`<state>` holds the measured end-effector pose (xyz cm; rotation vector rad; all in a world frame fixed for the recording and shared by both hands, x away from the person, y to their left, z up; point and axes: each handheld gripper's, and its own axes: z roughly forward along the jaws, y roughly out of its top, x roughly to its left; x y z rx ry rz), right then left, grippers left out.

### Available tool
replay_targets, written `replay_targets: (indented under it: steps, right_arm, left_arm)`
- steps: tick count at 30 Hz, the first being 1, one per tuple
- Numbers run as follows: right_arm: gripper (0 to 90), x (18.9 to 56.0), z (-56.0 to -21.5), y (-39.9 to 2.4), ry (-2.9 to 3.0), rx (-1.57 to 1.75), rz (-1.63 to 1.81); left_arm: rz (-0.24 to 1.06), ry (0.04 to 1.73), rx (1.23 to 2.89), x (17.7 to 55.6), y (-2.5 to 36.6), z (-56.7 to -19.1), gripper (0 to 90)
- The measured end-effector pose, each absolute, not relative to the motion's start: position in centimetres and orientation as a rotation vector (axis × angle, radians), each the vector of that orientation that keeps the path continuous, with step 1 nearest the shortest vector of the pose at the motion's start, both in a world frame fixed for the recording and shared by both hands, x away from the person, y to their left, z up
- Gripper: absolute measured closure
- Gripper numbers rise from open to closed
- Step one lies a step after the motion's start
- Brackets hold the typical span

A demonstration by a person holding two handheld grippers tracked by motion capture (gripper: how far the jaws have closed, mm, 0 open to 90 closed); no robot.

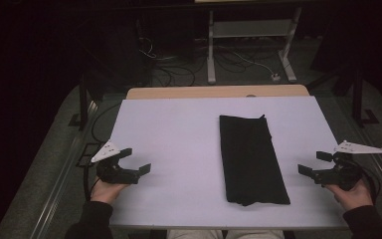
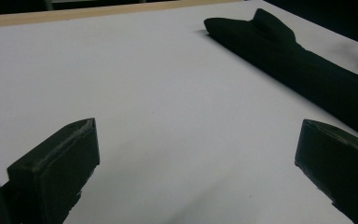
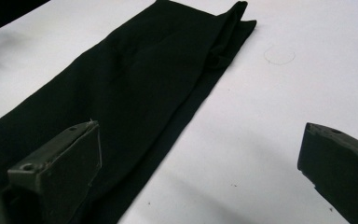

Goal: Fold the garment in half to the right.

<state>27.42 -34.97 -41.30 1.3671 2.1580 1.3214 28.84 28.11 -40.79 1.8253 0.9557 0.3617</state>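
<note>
In the left gripper view, the picture's right edge is cutting off the black folded cloth (image 2: 307, 70). In the right gripper view, the left edge is cropping it, and 1 jaw is hiding its near end.

Plenty of bare white surface (image 1: 179, 149) between the left tongs (image 1: 135, 160) and the folded black cloth (image 1: 251, 159), so that side's wide open. The right tongs (image 1: 312, 163) sit near the cloth's edge with a strip of bare surface between. The cloth lies flat, only thing in the way.
</note>
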Motion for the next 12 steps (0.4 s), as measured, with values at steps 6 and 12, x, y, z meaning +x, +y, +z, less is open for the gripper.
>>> replay_targets:
  steps: [6, 12]
  right_arm:
    - [0.0, 27.6, -41.3, -34.9, 2.164, 1.357, 1.317]
    - [0.0, 27.8, -41.3, -34.8, 2.171, 1.349, 1.32]
  left_arm:
    - [0.366, 1.015, 1.805, 27.5, 29.3, -41.0, 0.0]
    - [0.375, 1.062, 1.796, 27.1, 29.9, -41.5, 0.0]
